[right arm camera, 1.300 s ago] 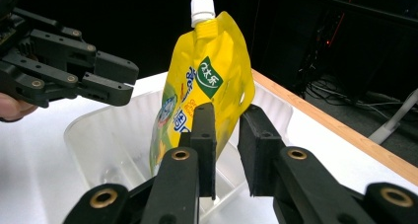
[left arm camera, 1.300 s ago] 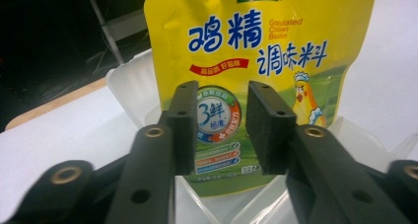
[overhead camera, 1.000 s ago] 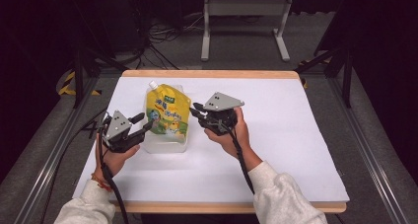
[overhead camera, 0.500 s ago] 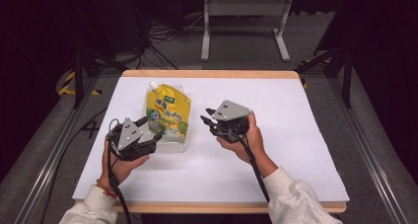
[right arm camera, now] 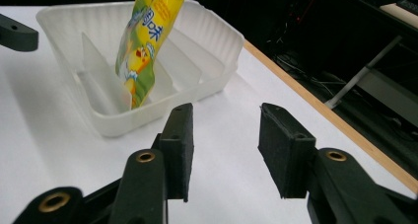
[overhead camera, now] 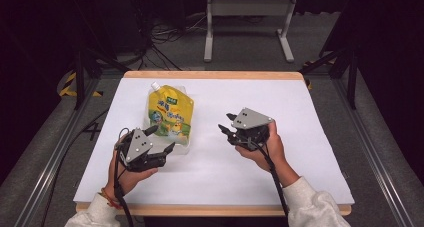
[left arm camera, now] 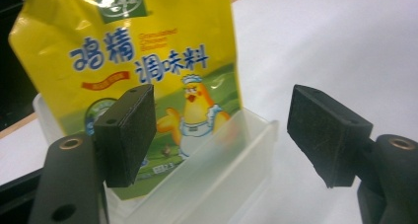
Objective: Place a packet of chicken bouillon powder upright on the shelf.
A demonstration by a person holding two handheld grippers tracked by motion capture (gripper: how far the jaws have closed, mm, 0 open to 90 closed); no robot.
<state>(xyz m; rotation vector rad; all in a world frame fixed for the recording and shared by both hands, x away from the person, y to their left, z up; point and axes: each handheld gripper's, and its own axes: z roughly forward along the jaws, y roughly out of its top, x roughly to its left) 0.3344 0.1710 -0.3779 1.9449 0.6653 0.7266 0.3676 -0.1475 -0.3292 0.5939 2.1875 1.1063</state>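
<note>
A: White tabletop (overhead camera: 310, 137), dark room. Yellow pouch (overhead camera: 170, 116) upright in clear tray (right arm camera: 207, 41), 10 o'clock. Left gripper (overhead camera: 157, 142), right gripper (overhead camera: 227, 124): jaws open, empty.

B: Probably light, floppy, slick. Best pinched near the top seam.

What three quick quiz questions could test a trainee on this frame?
1. True or false: the yellow pouch stands in the clear tray.
2. Which is open: A left gripper alone, B right gripper alone, C both?
3. What do the fingers hold?

Key: 1 true. 2 C. 3 nothing.
</note>
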